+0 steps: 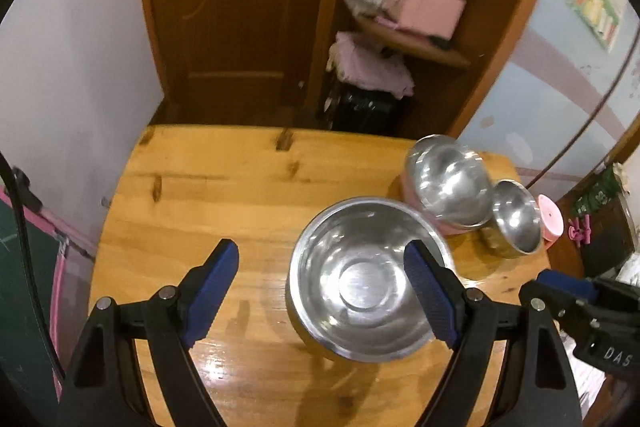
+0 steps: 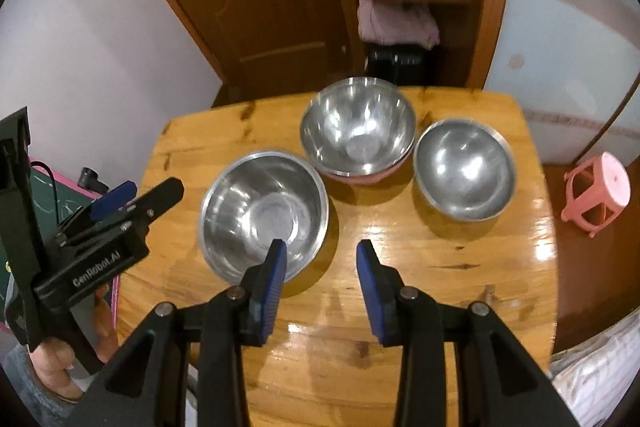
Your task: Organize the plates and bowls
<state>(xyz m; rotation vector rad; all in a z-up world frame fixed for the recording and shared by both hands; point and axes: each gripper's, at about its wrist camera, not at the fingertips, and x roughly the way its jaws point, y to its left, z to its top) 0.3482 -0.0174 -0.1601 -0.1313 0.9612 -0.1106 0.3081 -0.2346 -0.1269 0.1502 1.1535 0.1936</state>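
Hovering over tabletop (image 2: 440, 267): three steel bowls (image 2: 264, 211); left hand-held gripper (image 1: 320, 291) wide open, right hand-held gripper (image 2: 322, 283) part-open, both empty.

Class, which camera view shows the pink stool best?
The right wrist view: the pink stool shows whole, seat and legs, beside the wooden table. The left wrist view catches only part of it behind the smallest steel bowl.

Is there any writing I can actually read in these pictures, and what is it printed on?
"GenRobot.AI": white letters on the black body of the left gripper, seen from the right wrist view.
"DAS": white letters, cut off at the picture's edge, on the black body of the right gripper, seen from the left wrist view.
Wall poster: too blurred to read.
Green chalkboard: faint marks only, unreadable.
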